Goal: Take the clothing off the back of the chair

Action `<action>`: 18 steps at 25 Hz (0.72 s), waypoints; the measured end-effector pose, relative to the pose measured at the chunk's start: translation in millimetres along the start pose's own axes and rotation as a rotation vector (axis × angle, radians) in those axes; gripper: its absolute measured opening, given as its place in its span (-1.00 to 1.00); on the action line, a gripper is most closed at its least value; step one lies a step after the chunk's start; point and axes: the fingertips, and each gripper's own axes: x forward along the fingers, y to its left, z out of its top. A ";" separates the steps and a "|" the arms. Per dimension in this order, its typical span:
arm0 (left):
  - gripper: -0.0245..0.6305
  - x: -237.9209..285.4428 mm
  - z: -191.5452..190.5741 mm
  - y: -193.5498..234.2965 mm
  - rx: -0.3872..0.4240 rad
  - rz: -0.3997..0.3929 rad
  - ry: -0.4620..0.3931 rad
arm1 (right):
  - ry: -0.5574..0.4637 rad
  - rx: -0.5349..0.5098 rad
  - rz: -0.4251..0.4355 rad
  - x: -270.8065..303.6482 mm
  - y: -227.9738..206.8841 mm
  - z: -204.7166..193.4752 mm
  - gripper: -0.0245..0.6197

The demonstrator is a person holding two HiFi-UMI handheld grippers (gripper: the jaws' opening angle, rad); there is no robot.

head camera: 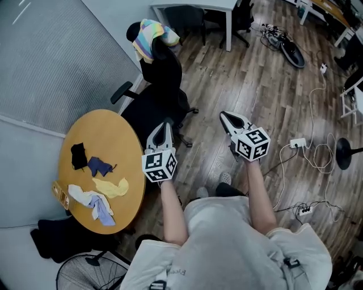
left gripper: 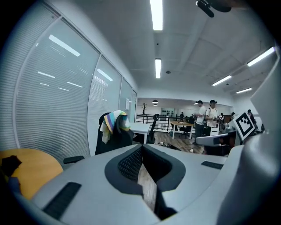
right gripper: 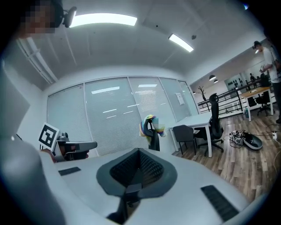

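1. The clothing (head camera: 152, 35), a striped piece in several colours, is draped over the top of the back of the black chair (head camera: 161, 73). The chair stands by the frosted glass wall (head camera: 51, 56), between the round counter (head camera: 108, 136) and a white desk (head camera: 195, 5).
2. The person holds the left tool (head camera: 166, 122) and the right tool (head camera: 224, 115) out in front, side by side, both aimed toward the chair and well apart from the garment. Each tool has its jaws pressed together with nothing between them. That suits an approach, I'd say, and they will have to part before any grab.
3. The garment hangs loose over the top edge and is not tucked in, so I judge it should lift off upward without a fight.
4. On the person's left it is tight. The counter's rim sits just beside the chair seat, and an armrest (head camera: 121, 92) juts toward the wall. Small cloths (head camera: 99, 190) lie on the counter and are none of this job's concern.
5. On the right there is bare wood floor beside the chair, which looks the freer side to come in from. Cables (head camera: 317, 153) lie farther right, well clear of a straight path.
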 end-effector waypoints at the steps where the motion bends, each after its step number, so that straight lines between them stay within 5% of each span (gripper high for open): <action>1: -0.84 2.7 1.1 -3.0 0.016 0.017 0.010 | 0.010 -0.001 -0.002 -0.2 -7.0 2.1 -0.86; 6: -0.84 11.7 1.9 -12.9 0.061 0.064 0.039 | 0.001 -0.026 -0.118 -5.4 -46.5 8.9 -0.86; 18: -0.84 31.6 -13.0 -9.9 -0.008 0.097 0.065 | 0.021 -0.026 -0.097 -8.7 -72.2 2.5 -0.86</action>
